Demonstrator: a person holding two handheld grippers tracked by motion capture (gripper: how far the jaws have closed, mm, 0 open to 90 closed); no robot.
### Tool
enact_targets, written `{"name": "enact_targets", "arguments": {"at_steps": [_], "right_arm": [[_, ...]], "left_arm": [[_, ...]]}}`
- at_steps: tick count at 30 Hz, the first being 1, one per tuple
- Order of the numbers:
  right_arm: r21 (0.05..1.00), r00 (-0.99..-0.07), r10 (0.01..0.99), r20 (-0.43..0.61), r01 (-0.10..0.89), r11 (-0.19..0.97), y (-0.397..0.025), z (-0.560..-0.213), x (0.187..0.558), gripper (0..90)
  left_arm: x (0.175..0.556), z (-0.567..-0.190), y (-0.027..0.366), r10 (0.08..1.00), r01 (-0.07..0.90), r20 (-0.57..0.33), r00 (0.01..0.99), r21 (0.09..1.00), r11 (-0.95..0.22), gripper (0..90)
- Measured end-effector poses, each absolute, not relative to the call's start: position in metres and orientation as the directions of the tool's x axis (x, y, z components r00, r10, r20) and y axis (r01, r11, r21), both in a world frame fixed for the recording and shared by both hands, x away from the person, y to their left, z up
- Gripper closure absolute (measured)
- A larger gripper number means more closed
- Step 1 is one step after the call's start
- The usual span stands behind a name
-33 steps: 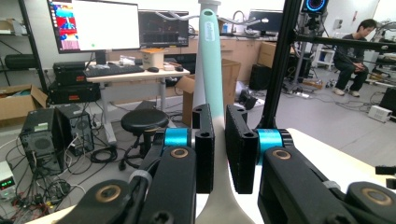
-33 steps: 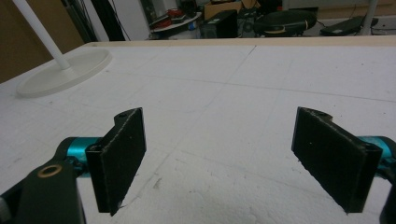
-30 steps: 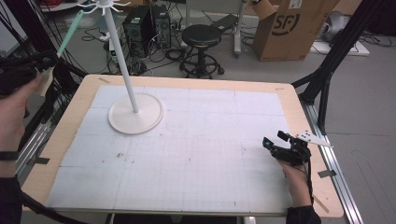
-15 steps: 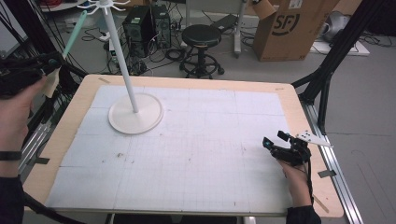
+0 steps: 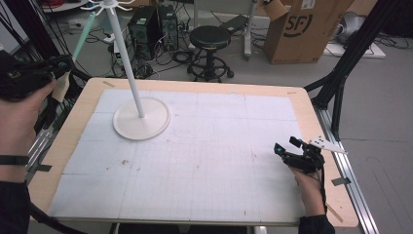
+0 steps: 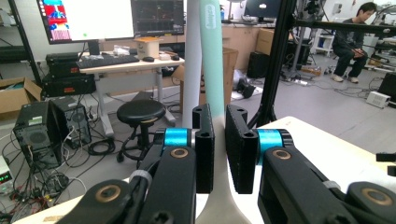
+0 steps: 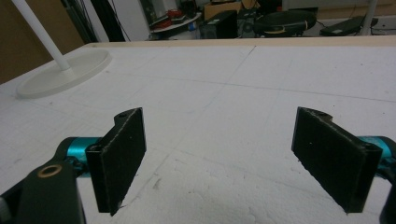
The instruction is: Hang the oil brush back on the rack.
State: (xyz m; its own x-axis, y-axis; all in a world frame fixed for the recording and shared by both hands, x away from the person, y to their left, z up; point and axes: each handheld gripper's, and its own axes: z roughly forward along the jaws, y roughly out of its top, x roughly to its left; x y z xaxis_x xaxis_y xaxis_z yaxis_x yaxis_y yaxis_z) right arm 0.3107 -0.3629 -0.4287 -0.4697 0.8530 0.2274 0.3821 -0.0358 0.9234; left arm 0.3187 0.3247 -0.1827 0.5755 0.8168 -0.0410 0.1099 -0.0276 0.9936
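My left gripper point(image 5: 63, 66) is held in the air off the table's left edge, shut on a long mint-green stick point(image 5: 84, 30) that slants up toward the top of the white stand point(image 5: 127, 58). In the left gripper view the mint-green stick point(image 6: 212, 56) rises between the nearly closed jaws of the left gripper point(image 6: 219, 140), and its cream wide end point(image 6: 222, 207) hangs below them. The stand's pole point(image 6: 191, 60) is just behind the stick. My right gripper point(image 5: 285, 145) rests on the mat at the right, open with nothing in it; its own view shows the right gripper point(image 7: 219, 154) over bare mat.
The stand's round base point(image 5: 141, 118) sits on the white gridded mat point(image 5: 204, 161) at the back left, with hooks point(image 5: 109, 5) at the pole's top. A black stool point(image 5: 209, 41) and a cardboard box point(image 5: 302, 29) stand beyond the table.
My left gripper has moved right and slightly up with the mint-green stick, closer to the stand's pole. The right gripper has stayed put.
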Motion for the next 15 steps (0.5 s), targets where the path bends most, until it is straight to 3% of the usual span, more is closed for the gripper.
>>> {"name": "enact_targets", "arguments": {"at_steps": [8,11,15], "right_arm": [[0.923,-0.469,0.853,0.229,0.382,-0.037,-0.363,-0.429,0.311,16.9],[0.923,-0.470,0.853,0.228,0.382,-0.036,-0.363,-0.429,0.311,16.9],[0.923,-0.471,0.852,0.229,0.382,-0.036,-0.363,-0.429,0.311,16.9]], "left_arm": [[0.322,-0.185,0.322,0.818,0.125,-0.044,0.574,0.992,-0.034,79.9],[0.321,-0.188,0.322,0.818,0.128,-0.052,0.573,0.991,-0.027,62.5],[0.319,-0.199,0.324,0.804,0.155,-0.050,0.593,0.987,-0.052,46.9]]}}
